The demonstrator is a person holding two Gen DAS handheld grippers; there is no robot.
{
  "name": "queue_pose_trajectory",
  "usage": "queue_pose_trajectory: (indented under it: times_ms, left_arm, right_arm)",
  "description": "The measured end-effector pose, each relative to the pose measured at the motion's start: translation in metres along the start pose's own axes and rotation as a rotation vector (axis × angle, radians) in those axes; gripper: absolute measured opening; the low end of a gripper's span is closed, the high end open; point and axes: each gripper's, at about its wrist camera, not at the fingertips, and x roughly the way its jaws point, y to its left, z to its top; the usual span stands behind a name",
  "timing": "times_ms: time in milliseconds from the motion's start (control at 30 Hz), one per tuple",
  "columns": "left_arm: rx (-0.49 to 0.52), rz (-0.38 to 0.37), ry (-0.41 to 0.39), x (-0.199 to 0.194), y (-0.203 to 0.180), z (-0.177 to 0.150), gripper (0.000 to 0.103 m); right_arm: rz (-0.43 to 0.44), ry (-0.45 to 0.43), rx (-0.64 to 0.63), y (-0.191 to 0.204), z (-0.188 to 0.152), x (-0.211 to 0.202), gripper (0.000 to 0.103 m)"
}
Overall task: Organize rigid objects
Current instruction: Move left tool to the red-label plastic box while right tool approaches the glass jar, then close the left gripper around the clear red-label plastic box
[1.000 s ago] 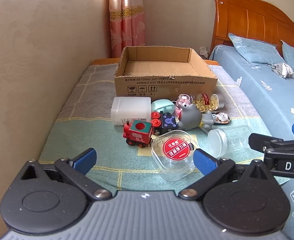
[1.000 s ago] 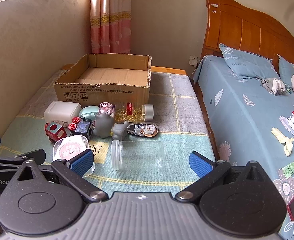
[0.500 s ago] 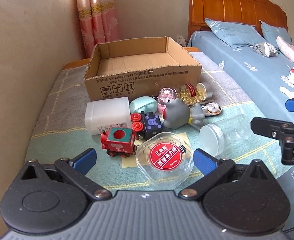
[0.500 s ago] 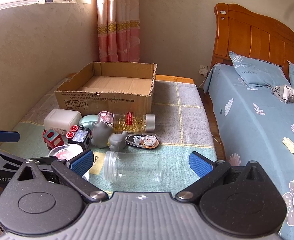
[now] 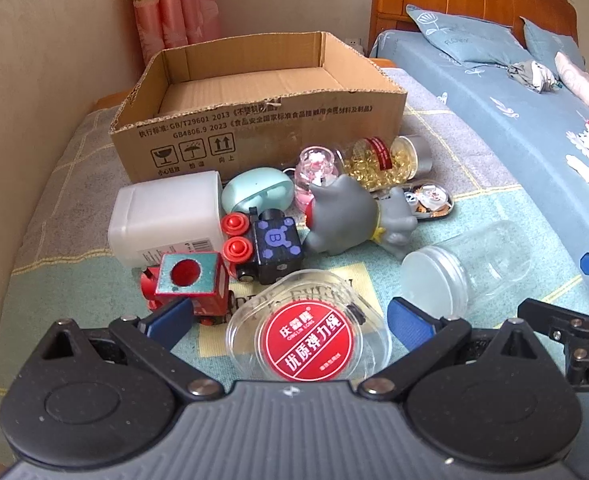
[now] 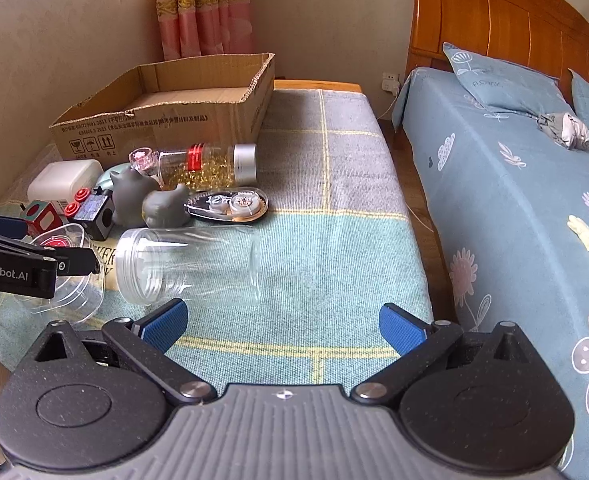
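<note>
The left gripper, jaws wide, straddles the clear round elastic-cord case at 6 o'clock of the toy pile. The right gripper, equally wide, faces the clear jar lying on its side at 11 o'clock. Either slick, curved shell could squirt free if pinched off-centre, and the jar may roll.

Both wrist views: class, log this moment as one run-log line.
left tongs: open, round clear case between tips | right tongs: open, near clear jar lying on side | cardboard box: nothing visible inside
</note>
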Motion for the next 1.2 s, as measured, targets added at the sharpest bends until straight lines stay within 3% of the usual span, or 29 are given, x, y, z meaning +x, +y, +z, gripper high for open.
queue_pose_trajectory:
  times_ms: [433, 667, 733, 1200]
  left_arm:
    - [0.058, 0.003, 0.003, -0.021, 0.039, -0.033, 0.102]
    - [0.046, -0.017, 0.056, 0.006, 0.041, -0.042, 0.103]
    - [0.01, -0.044, 0.043, 0.008, 0.045, -0.044, 0.102]
    - [0.016, -0.038, 0.005, 0.007, 0.042, -0.047, 0.102]
  right_arm:
    - [0.045, 0.067, -0.081, 0.017, -0.009, 0.025, 0.103]
    - [0.058, 0.052, -0.134, 0.023, -0.012, 0.027, 0.103]
    - [0.059, 0.042, -0.135, 0.023, -0.013, 0.026, 0.103]
    - [0.046, 0.004, -0.125, 0.027, -0.012, 0.031, 0.103]
